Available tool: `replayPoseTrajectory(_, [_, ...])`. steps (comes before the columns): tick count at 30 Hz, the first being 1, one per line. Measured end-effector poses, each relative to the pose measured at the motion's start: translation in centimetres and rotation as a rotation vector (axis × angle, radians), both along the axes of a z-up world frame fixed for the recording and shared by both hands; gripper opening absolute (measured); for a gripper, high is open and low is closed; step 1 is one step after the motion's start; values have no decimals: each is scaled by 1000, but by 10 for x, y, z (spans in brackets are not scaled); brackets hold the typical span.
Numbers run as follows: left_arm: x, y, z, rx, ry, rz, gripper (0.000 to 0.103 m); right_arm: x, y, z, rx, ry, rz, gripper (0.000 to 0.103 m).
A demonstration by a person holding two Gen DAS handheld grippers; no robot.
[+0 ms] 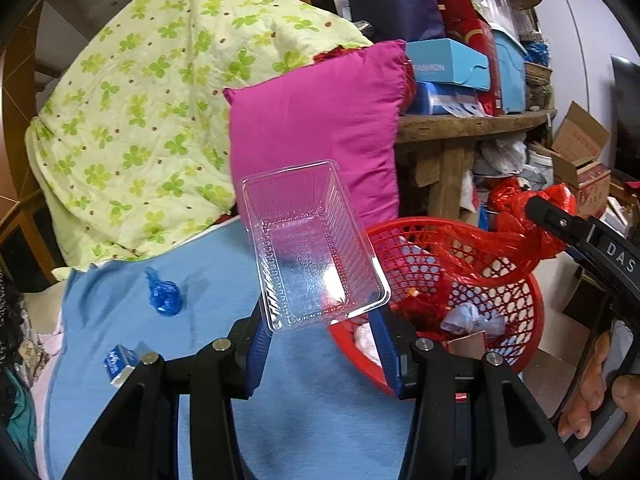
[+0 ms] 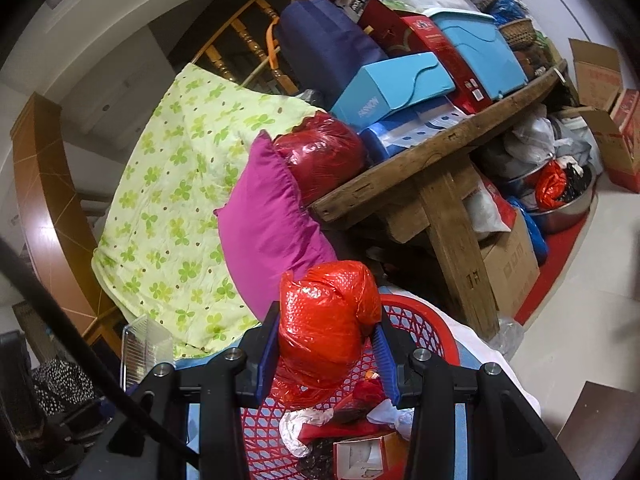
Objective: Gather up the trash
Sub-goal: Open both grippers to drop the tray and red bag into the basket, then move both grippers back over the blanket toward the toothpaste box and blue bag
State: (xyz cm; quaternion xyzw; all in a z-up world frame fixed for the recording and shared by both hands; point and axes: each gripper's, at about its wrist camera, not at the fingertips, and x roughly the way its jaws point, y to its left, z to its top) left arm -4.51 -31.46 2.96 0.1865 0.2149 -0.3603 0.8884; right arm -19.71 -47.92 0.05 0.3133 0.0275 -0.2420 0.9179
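Home, looks like my cluttered bedroom/storage corner. Clover-print quilt (image 1: 132, 120) at 10 o'clock and a magenta pillow (image 1: 316, 128) at 12 on blue bedding (image 1: 120, 304). Rough wooden table (image 2: 420, 168) at 2 o'clock stacked with boxes (image 2: 400, 88), cardboard cartons (image 2: 600, 92) and a steel basin (image 2: 568, 208) on the floor below.

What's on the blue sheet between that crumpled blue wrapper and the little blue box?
Nothing. In the left wrist view, only bare blue sheet lies between the blue wrapper and the small blue box.
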Motion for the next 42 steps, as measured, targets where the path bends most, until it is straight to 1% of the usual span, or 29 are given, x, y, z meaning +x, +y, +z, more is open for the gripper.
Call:
replayPoseTrajectory(10, [6, -9, -18, -22, 122, -110, 50, 0, -7, -4, 45, 5, -23, 45])
replayPoseTrajectory(15, [10, -14, -25, -41, 186, -175, 50, 2, -6, -5, 45, 8, -26, 47])
replayPoseTrajectory(19, [13, -21, -31, -41, 217, -208, 50, 5, -8, -6, 62, 11, -21, 48])
replayPoseTrajectory(20, [13, -23, -32, -38, 219, -214, 52, 7, -8, -7, 70, 16, -15, 49])
replayPoseTrajectory(21, [14, -25, -34, -32, 224, -217, 55, 9, -9, -7, 76, 20, -10, 50])
replayPoseTrajectory(22, [15, -25, -36, -31, 227, -215, 57, 10, -8, -8, 78, 24, -8, 50])
replayPoseTrajectory(23, [16, -25, -37, -35, 232, -212, 59, 12, -8, -8, 81, 27, -4, 52])
replayPoseTrajectory(24, [17, -24, -38, -39, 241, -211, 59, 13, -7, -9, 85, 28, 0, 59])
replayPoseTrajectory(26, [21, -19, -40, -43, 253, -201, 59, 13, -5, -9, 87, 23, 1, 62])
replayPoseTrajectory(32, [32, 4, -47, -52, 257, -153, 59, 20, 5, -5, 53, 25, 20, 62])
replayPoseTrajectory(36, [42, 30, -56, -56, 260, -98, 59, 28, 17, -1, 22, 28, 49, 62])
replayPoseTrajectory(38, [50, 47, -62, -63, 273, -64, 59, 35, 27, 2, -7, 31, 69, 62])
replayPoseTrajectory(42, [67, 79, -74, -57, 271, 18, 59, 50, 57, 10, -94, 31, 120, 62])
